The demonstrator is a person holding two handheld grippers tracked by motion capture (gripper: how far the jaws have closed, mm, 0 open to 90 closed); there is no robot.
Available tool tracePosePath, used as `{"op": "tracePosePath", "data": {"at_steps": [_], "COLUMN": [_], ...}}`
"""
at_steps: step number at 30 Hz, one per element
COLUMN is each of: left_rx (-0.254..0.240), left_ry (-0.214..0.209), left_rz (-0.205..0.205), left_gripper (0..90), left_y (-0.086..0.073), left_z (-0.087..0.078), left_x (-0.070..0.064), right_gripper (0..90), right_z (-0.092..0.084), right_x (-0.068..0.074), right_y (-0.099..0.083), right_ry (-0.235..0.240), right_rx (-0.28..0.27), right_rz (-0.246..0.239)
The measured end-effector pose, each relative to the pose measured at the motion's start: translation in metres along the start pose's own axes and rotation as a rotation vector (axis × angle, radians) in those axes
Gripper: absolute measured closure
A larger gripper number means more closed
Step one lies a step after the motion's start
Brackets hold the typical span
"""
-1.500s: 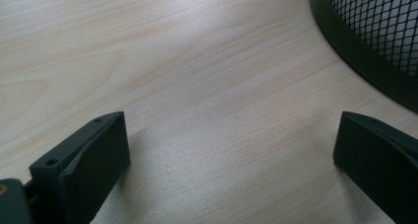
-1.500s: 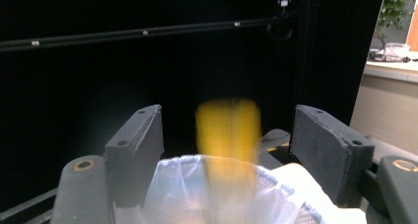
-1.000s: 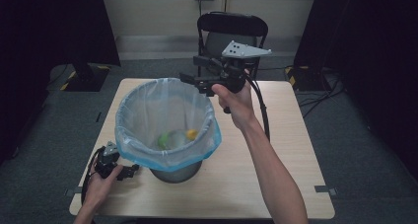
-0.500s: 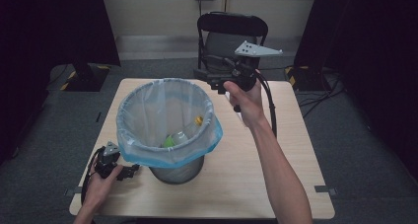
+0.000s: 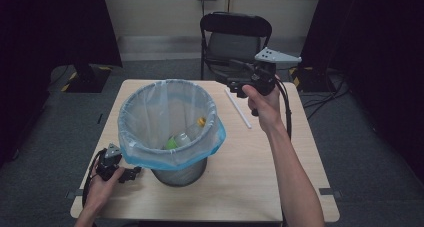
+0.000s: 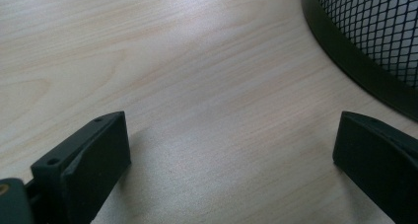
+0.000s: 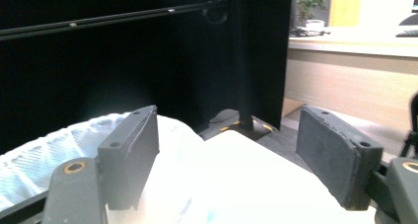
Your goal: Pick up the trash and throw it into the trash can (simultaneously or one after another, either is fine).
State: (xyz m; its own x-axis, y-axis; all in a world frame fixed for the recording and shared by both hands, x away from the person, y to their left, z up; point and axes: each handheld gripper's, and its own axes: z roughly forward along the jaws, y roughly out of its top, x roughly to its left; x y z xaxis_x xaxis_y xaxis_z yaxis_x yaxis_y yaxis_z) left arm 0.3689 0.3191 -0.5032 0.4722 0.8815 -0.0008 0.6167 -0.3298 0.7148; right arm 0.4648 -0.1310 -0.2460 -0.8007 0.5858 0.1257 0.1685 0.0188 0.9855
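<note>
We are seeing the black mesh bin with its blue plastic liner (image 5: 170,132) taking up the pale wooden table's (image 5: 250,187) middle. A white straw (image 5: 238,109) is lying across the far right part, while the near right is staying open for passing.

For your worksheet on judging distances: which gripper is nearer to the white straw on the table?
The right. The right gripper hangs in the air just above the straw's far end; the left gripper rests at the table's near-left corner, across the bin.

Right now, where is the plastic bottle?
In the high view, the plastic bottle lies tilted inside the lined mesh bin at the table's middle, its orange cap toward the right gripper.
</note>
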Motion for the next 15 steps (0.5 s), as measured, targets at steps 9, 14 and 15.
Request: {"op": "tracePosePath", "data": {"at_steps": [9,14,15], "left_rx": [0.0,0.0,0.0], "left_ry": [0.001,0.0,0.001], "left_rz": [0.001,0.0,0.001], "left_gripper": [0.4,0.4,0.4], "left_y": [0.0,0.0,0.0], "left_z": [0.0,0.0,0.0], "left_x": [0.0,0.0,0.0], "right_gripper": [23.5,24.3,24.4], "right_z": [-0.01,-0.013,-0.013], "right_x": [-0.016,-0.025,-0.027], "right_y": [-0.013,-0.027,-0.031], "right_ry": [-0.061,-0.104,-0.119], "right_rx": [0.01,0.035,0.05], "right_rz": [0.02,0.025,0.026]}}
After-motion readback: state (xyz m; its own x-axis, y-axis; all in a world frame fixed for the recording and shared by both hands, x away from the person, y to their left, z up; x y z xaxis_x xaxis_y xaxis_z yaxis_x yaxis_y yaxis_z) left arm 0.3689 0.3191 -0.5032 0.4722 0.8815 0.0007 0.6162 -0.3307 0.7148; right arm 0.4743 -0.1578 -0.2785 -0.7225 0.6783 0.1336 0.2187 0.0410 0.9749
